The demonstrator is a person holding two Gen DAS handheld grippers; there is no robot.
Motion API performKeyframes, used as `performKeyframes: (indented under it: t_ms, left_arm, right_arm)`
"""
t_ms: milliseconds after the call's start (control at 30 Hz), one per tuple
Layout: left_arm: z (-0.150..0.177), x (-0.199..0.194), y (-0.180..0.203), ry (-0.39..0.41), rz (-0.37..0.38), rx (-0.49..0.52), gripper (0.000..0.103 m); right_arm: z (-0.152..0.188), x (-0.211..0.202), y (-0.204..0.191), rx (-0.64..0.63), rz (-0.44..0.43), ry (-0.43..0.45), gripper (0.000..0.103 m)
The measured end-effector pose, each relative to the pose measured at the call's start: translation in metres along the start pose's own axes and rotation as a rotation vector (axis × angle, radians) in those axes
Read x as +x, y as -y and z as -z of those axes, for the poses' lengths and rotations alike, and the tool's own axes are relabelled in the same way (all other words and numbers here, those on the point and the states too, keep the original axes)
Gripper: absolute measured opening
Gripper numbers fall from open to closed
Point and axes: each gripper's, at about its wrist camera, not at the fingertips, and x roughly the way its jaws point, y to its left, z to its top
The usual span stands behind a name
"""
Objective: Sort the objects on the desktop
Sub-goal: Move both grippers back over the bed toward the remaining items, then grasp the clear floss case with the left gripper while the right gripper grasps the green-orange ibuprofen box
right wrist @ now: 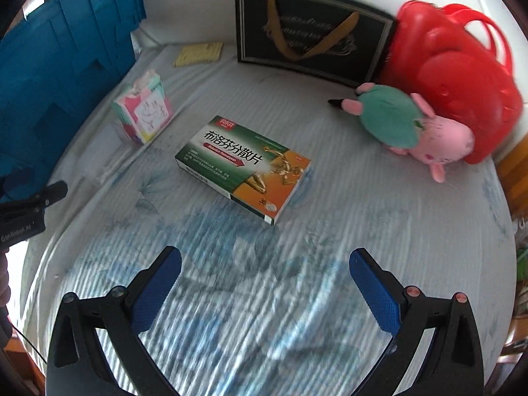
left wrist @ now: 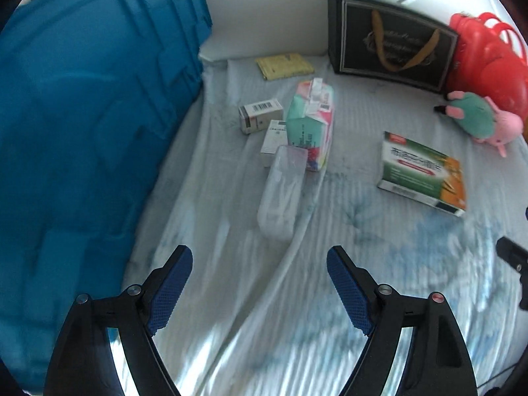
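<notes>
Now | left tool (left wrist: 259,264) released, right tool (right wrist: 265,264) released | risk: flat box (right wrist: 243,168) slips, jaws snag wrinkled sheet (right wrist: 297,297)

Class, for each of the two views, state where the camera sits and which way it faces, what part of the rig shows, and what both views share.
Left wrist view: sits on the left gripper, facing forward over the cloth toward the clear case, blue crate beside it; its open fingers show.
Right wrist view: sits on the right gripper, facing the green medicine box; its open fingers show, the other gripper's edge at far left.
Shared: medicine box, tissue pack, black gift bag, red bag, plush toy.
</notes>
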Motion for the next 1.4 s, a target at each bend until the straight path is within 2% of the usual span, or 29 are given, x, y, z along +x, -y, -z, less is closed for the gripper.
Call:
performKeyframes:
  t_ms: [233,500,567,633,700,733,800,867,933,1100,1300,1400]
  left_arm:
    - [-0.021,0.055,0.012,-0.032,-0.012,-0.017,0.084]
    - [-0.027,0.080,0.029,-0.049,0.010,-0.040,0.084]
    - [-0.025,0.081,0.037,-0.052,0.019,-0.059,0.076]
    - [-0.023,0.078,0.046,-0.043,0.004,-0.079,0.063]
    - [-0.020,0.071,0.057,-0.020,-0.028,-0.084,0.058]
    - [-0.019,0.069,0.061,-0.021,-0.018,-0.093,0.050]
    - [-0.017,0.068,0.069,-0.061,0.049,-0.128,0.037]
    - [-0.015,0.069,0.080,-0.082,0.073,-0.139,0.037]
    - [-0.013,0.066,0.089,-0.056,0.033,-0.117,0.037]
    - [-0.013,0.064,0.094,-0.051,0.023,-0.106,0.037]
    - [0.001,0.053,0.099,-0.055,0.047,-0.066,0.033]
    - [0.007,0.049,0.100,-0.056,0.053,-0.051,0.033]
  right_arm:
    - [-0.028,0.057,-0.005,-0.109,-0.047,-0.019,0.103]
    - [-0.051,0.087,0.004,-0.190,-0.069,-0.005,0.103]
    - [-0.054,0.093,0.007,-0.204,-0.085,-0.004,0.103]
    - [-0.057,0.096,0.010,-0.208,-0.118,0.005,0.103]
    - [-0.059,0.098,0.011,-0.219,-0.134,0.016,0.103]
    - [-0.060,0.098,0.012,-0.224,-0.140,0.020,0.103]
    - [-0.061,0.099,0.012,-0.242,-0.153,0.025,0.103]
    - [-0.062,0.102,0.015,-0.244,-0.179,0.023,0.103]
    - [-0.063,0.105,0.018,-0.242,-0.204,0.019,0.103]
    - [-0.059,0.103,0.018,-0.223,-0.213,0.000,0.103]
    - [-0.031,0.095,0.001,-0.199,-0.245,-0.078,0.103]
    - [-0.018,0.092,-0.009,-0.197,-0.223,-0.066,0.103]
